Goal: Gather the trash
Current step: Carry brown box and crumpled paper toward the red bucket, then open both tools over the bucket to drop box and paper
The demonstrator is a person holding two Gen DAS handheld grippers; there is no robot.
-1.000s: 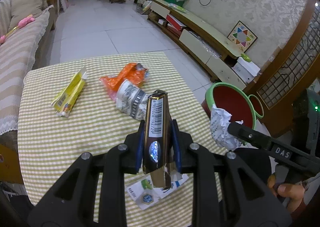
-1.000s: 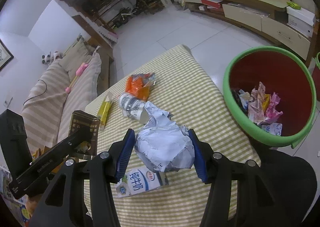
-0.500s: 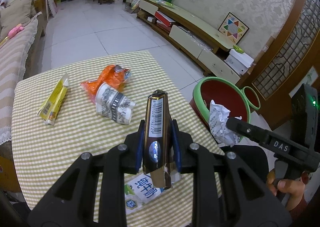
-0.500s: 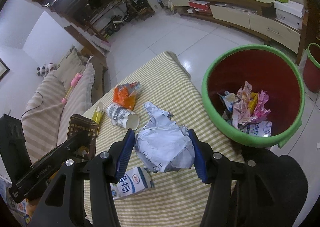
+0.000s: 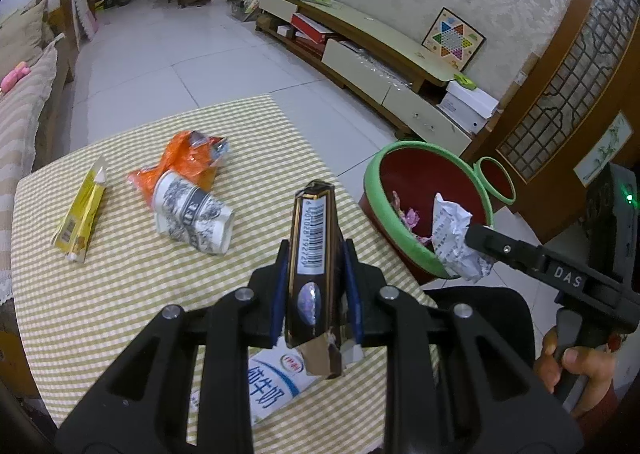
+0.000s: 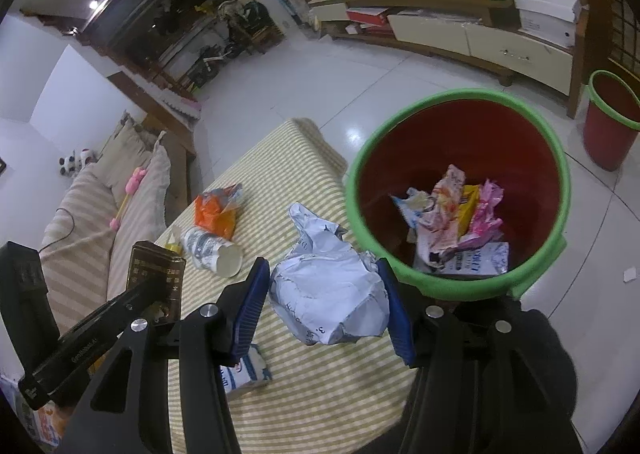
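Observation:
My left gripper (image 5: 314, 254) is shut on a dark brown cigarette box (image 5: 313, 250) with a barcode, held above the checked table (image 5: 120, 294). My right gripper (image 6: 324, 278) is shut on a crumpled white paper ball (image 6: 328, 294), right beside the green rim of the red trash bin (image 6: 556, 189); the paper ball (image 5: 454, 242) and bin (image 5: 416, 173) also show in the left wrist view. Wrappers lie in the bin. On the table remain a squashed paper cup (image 5: 192, 217), an orange wrapper (image 5: 188, 157), a yellow packet (image 5: 82, 213) and a milk carton (image 5: 272, 386).
A second, smaller red bin (image 6: 608, 121) stands on the tiled floor further right. A low TV cabinet (image 5: 380, 65) runs along the wall, and a striped sofa (image 6: 92, 221) sits left of the table. A person's hand (image 5: 576, 366) grips the right tool's handle.
Both grippers have moved right toward the bin with their loads. The bin now looms larger in the right wrist view, and the table litter has slid left in both views.

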